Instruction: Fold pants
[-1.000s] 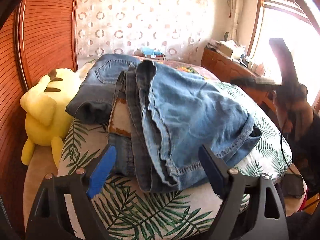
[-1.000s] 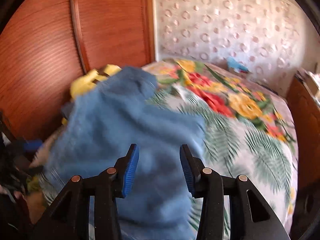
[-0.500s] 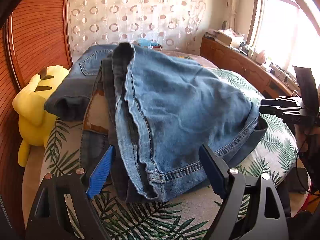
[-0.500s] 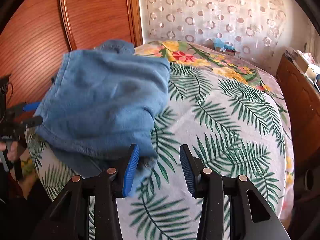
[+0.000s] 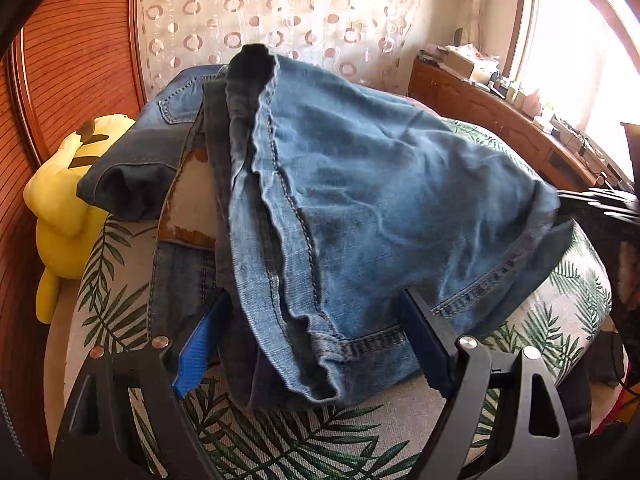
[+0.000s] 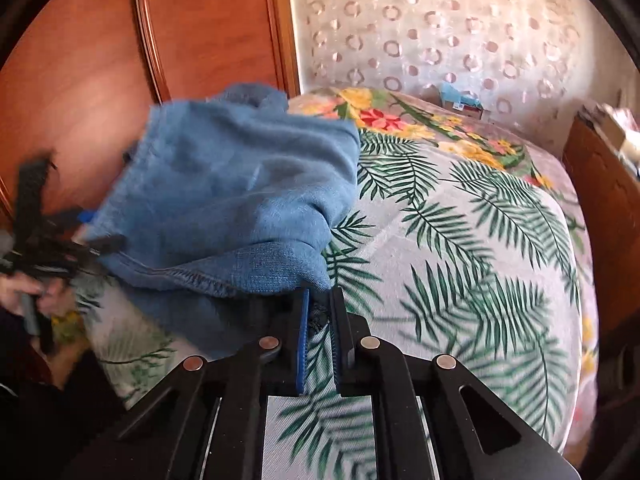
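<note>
Yellow plush toy [image 5: 64, 216] on my far left against the wood headboard [image 5: 76, 60]; palm-leaf bedspread [image 6: 460, 248]; wooden dresser [image 5: 492, 120] by the bright window [image 5: 576, 48] far right.

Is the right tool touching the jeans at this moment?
Touching. In the right wrist view, the right tool has its jaws closing on the corner of the jeans, with denim pinched between the narrow gap.

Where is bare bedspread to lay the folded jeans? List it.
Free: the palm-leaf bedspread right of the jeans, up to the flower print by the curtain. Crowded: the headboard side, where jeans crowd the yellow plush toy; the near hem, with right tongs closing on denim.
</note>
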